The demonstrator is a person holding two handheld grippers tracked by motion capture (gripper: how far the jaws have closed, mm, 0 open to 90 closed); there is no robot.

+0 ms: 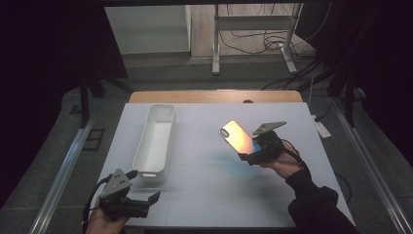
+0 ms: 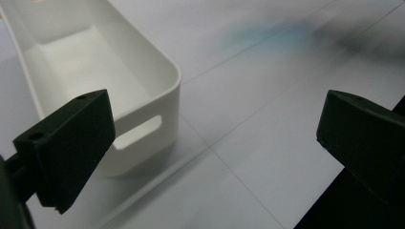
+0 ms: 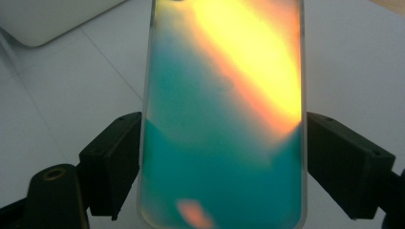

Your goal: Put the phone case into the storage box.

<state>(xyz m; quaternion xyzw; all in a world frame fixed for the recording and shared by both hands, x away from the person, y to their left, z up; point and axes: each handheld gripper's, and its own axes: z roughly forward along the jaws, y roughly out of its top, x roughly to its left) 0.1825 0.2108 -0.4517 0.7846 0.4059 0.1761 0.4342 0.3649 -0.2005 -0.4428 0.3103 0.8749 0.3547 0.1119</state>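
iridescent phone case (image 3: 222, 119) clamped edgewise, right gripper (image 1: 253, 152)

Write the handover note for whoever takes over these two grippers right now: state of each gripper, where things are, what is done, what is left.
Right gripper: jaws shut on the iridescent phone case, held above the table.
Left gripper: jaws open, holding nothing, near the end of the white bin.
Done: case picked up.
Left: probably placing the case in the bin, which looks empty.
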